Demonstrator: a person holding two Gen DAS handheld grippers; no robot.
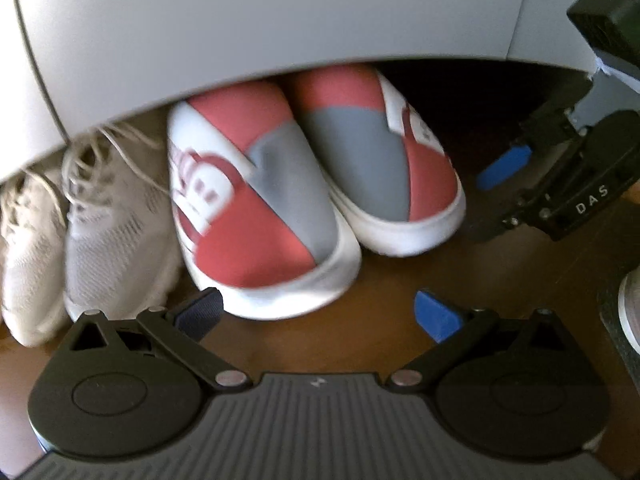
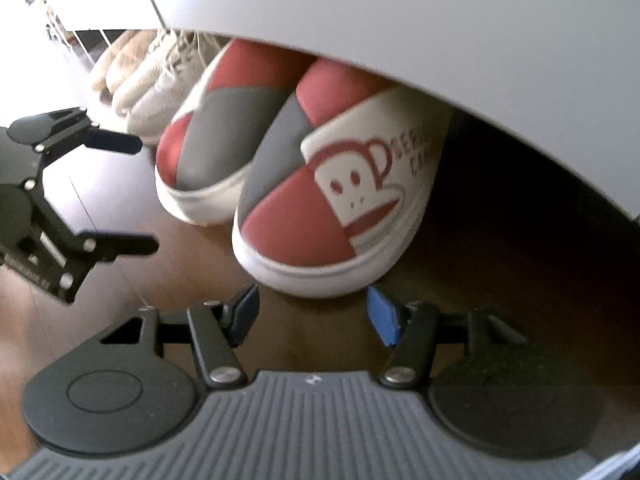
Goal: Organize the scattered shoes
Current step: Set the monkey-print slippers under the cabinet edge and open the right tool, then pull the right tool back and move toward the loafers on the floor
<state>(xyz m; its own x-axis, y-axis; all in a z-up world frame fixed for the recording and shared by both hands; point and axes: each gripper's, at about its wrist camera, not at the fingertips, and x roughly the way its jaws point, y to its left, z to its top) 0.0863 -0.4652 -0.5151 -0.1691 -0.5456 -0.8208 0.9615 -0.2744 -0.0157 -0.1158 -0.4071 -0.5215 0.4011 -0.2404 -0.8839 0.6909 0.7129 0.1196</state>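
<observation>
Left to right under the white cabinet [image 1: 280,20]: a pair of white mesh sneakers [image 1: 108,232], toes out and touching side by side, then a pair of red-grey slip-ons [image 1: 260,208], also side by side, soles touching, heels tucked under the cabinet's lower edge. All four sit in one row on the wood floor [image 1: 400,280].

Left gripper [image 1: 316,314]: jaws apart, nothing between them, just short of the toe of the left slip-on. Right gripper [image 2: 314,310]: jaws apart, empty, close to the toe of the right slip-on [image 2: 328,208], the one with the monkey print.

Step, as a judgement: the shoes in view already lie paired and lined up, so this fits either a release right after pushing the slip-ons in, or an approach to nudge them. One moment won't settle which. If any adjusting is left, it would call for a level push on the toes, since the left slip-on sticks out a bit further than the right.

Hidden or unclear: heels and openings of every shoe are behind the cabinet edge. The leftmost sneaker is cut off at the frame edge. Motion blur smears the slip-on logos in the left view. A round grey object [image 1: 630,308] at far right is cut off, can't identify. Whether more shoes lie elsewhere is not shown.
</observation>
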